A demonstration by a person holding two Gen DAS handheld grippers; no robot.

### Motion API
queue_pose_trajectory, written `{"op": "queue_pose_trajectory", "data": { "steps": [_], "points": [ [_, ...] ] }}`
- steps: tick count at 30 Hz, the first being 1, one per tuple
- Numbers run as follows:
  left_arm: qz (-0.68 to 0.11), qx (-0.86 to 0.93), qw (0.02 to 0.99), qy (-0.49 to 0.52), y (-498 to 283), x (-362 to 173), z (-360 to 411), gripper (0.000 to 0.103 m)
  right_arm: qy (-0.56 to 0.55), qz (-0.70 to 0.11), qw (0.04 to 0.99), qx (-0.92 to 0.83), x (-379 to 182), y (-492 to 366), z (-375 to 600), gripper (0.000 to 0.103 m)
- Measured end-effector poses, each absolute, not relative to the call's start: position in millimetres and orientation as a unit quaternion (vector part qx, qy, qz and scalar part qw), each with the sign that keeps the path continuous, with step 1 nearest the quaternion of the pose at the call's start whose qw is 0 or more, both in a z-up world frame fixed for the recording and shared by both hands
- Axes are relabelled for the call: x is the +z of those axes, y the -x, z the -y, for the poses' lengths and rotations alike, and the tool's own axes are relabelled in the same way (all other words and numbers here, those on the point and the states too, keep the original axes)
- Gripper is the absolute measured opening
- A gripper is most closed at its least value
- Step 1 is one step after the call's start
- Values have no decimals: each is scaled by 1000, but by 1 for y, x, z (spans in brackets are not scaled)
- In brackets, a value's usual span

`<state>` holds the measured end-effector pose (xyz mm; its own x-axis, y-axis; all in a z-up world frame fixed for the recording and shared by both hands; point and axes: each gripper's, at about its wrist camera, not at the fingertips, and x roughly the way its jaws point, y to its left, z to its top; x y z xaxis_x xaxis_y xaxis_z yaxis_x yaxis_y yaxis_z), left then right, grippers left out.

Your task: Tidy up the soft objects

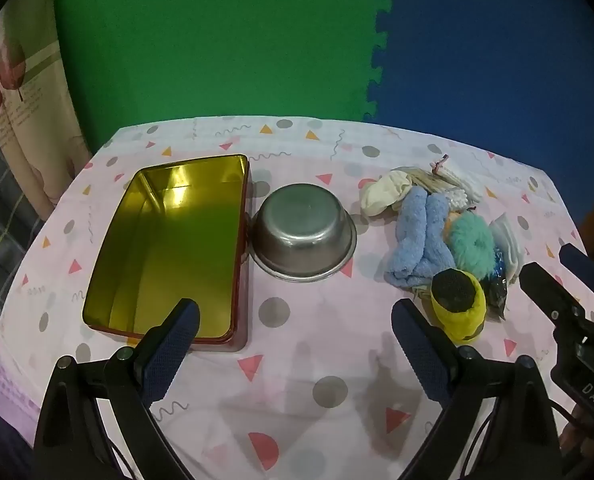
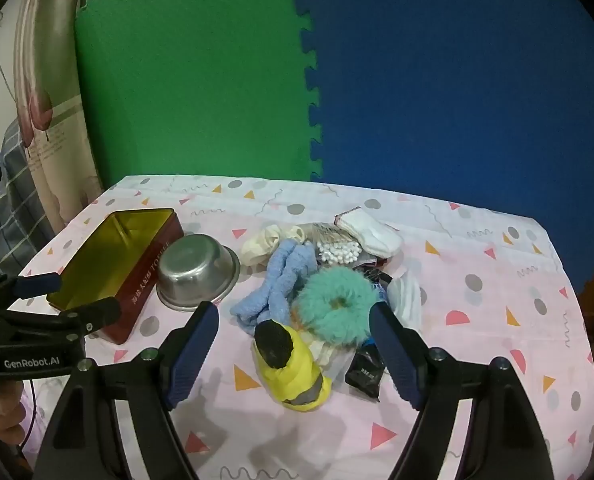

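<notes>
On the table (image 2: 477,256), a heap of soft objects, with blue towel (image 2: 275,284), teal scrunchie (image 2: 337,306) and yellow plush (image 2: 297,368), lies right of steel bowl (image 1: 305,232) and gold-lined tin (image 1: 169,248). Left tool (image 1: 295,340) and right tool (image 2: 295,348) hover above, jaws wide apart, empty.

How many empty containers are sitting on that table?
2. A gold-lined rectangular tin stands on the left side of the table, and a round steel bowl sits right beside it, between the tin and the pile of soft things. Nothing shows inside either.
</notes>
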<state>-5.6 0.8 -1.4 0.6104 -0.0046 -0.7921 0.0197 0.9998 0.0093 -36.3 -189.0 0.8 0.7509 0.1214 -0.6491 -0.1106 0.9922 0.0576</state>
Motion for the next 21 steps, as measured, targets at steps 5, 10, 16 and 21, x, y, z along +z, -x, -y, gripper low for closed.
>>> {"op": "queue_pose_trajectory", "data": {
  "steps": [5,10,16,21],
  "points": [
    [-449,-3,894,-10,5,-2,3,96,-14,-349,935,62,1,35,190,80],
    [-448,-9,894,-13,1,-1,-1,96,-6,-346,936,63,0,37,185,80],
    [-447,-9,894,-12,1,0,-3,96,-6,-345,937,62,1,39,186,80],
    [-448,-8,894,-13,0,1,-3,96,-4,-347,936,61,2,38,186,80]
  ]
}}
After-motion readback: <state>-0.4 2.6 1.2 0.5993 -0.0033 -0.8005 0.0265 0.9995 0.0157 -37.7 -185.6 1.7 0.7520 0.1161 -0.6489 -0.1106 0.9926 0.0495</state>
